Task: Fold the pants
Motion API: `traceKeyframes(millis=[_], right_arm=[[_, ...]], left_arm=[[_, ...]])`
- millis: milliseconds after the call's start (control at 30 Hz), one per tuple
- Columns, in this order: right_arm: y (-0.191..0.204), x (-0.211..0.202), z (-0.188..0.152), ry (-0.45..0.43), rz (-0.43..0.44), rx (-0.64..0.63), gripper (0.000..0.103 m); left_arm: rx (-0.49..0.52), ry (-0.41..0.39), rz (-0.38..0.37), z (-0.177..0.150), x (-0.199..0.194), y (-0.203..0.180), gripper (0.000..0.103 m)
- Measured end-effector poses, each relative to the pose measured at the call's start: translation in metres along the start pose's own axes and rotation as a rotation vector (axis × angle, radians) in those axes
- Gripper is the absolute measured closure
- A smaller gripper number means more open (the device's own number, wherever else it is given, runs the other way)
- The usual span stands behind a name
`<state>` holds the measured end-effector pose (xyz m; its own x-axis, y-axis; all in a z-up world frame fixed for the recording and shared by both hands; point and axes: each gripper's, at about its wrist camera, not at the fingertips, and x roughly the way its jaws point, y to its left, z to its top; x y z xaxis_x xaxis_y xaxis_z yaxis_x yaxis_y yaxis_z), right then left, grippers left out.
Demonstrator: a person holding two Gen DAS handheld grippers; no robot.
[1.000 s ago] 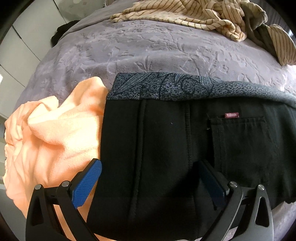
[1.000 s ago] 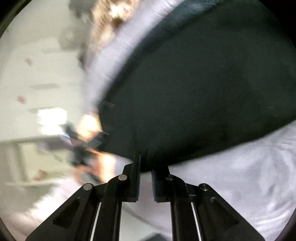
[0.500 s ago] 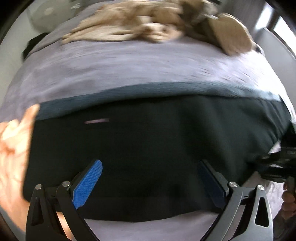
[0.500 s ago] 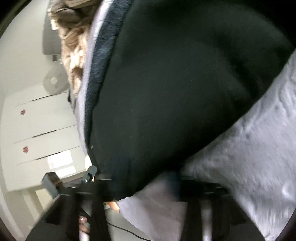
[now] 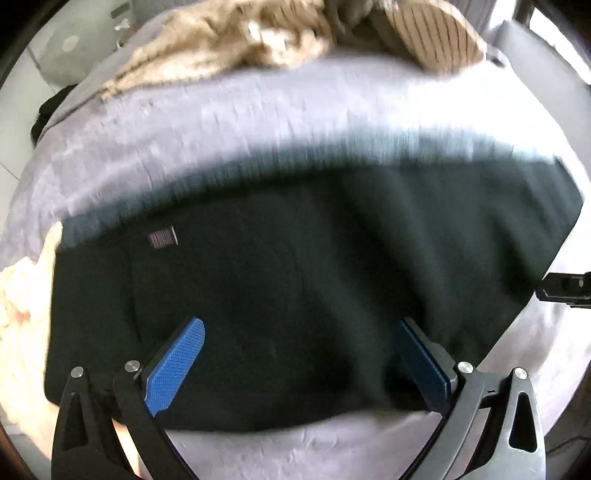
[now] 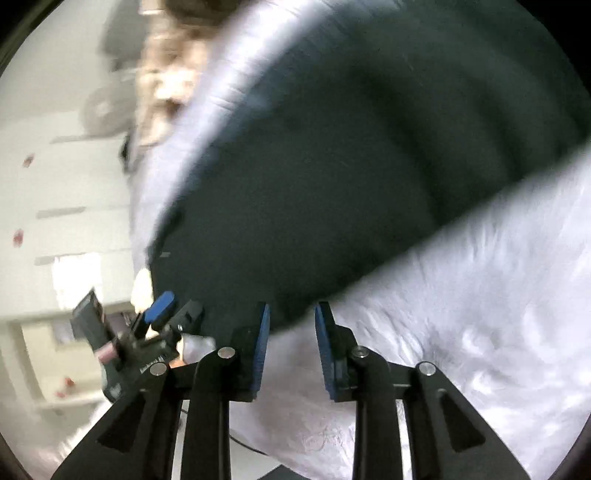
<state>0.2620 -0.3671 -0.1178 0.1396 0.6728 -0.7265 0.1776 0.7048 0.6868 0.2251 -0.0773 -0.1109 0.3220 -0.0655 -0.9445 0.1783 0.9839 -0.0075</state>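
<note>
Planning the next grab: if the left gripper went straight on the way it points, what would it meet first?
Most likely the black pants, which fill the space ahead of the open left gripper; blur leaves depth unclear.

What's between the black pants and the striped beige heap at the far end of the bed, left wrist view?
Only bare lilac bedspread lies between the black pants and the striped beige heap, in the left wrist view. It is motion-blurred, so small items could be missed.

Black gripper (image 5: 301,363), blue textured pads (image 5: 177,367).
</note>
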Motion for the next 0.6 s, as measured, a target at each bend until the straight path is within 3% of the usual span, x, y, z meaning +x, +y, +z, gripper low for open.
traceKeyframes(millis=[133,333,367,467,500,567,600], right_arm=[[0.04,-0.001,0.04,-0.051,-0.096,-0.186,0.073],[0.054,0.072,0.088,0.003,-0.267,-0.333,0.075],[0.053,0.075,0.091,-0.008,-0.274,-0.339,0.077],[0.041,0.058,0.105,-0.093,-0.284,-0.302,0.082],[0.035,0.046,0.112,-0.134,-0.317,-0.27,0.081],[0.018,0.023,0.121,-0.169,-0.298,-0.191,0.078],[0.012,0.015,0.122,-0.178,-0.294,-0.158,0.071]], left_arm=[[-0.048,-0.069,0.032,0.043,0.006,0.001,0.0],[-0.174,-0.043,0.197,0.073,0.059,0.023,0.0],[-0.202,-0.038,0.232,0.073,0.067,0.033,0.0],[-0.252,-0.019,0.243,0.07,0.074,0.056,0.0],[-0.258,-0.017,0.251,0.069,0.072,0.061,0.0],[-0.262,-0.01,0.266,0.068,0.066,0.067,0.0],[-0.258,-0.012,0.253,0.067,0.058,0.068,0.0]])
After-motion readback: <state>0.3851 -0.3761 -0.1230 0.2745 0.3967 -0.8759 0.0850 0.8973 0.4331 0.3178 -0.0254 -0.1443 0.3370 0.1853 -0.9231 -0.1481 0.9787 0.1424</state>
